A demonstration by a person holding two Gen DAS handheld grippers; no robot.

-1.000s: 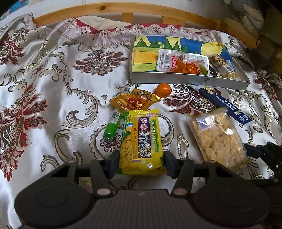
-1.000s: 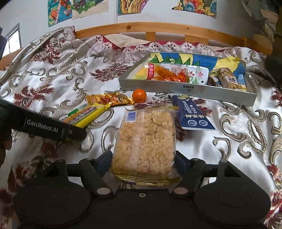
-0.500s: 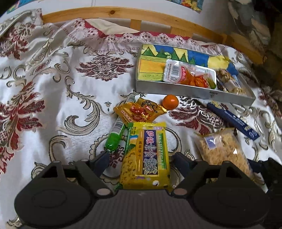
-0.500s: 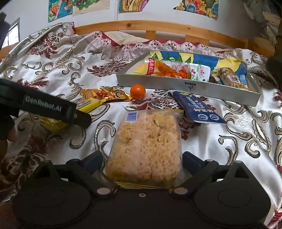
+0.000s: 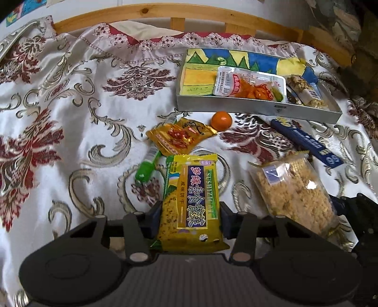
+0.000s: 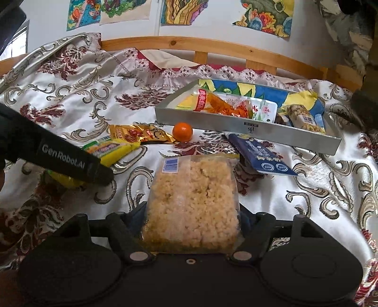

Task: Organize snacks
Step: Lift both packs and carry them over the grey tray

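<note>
My left gripper is shut on a yellow biscuit pack, its pads pressed on both long sides. My right gripper is shut on a clear bag of puffed rice cake, which also shows in the left wrist view. The left gripper's black body crosses the left of the right wrist view, over the yellow pack. A silver tray at the back holds a red-orange snack pack and a granola bar.
On the patterned bedspread lie a gold-red sachet, a small orange, a green tube and a blue packet. A wooden bed rail runs behind the tray.
Both grippers opened wider half a second ago and have now closed on their packs. The rice cake bag has tilted and sits higher in the left wrist view.
</note>
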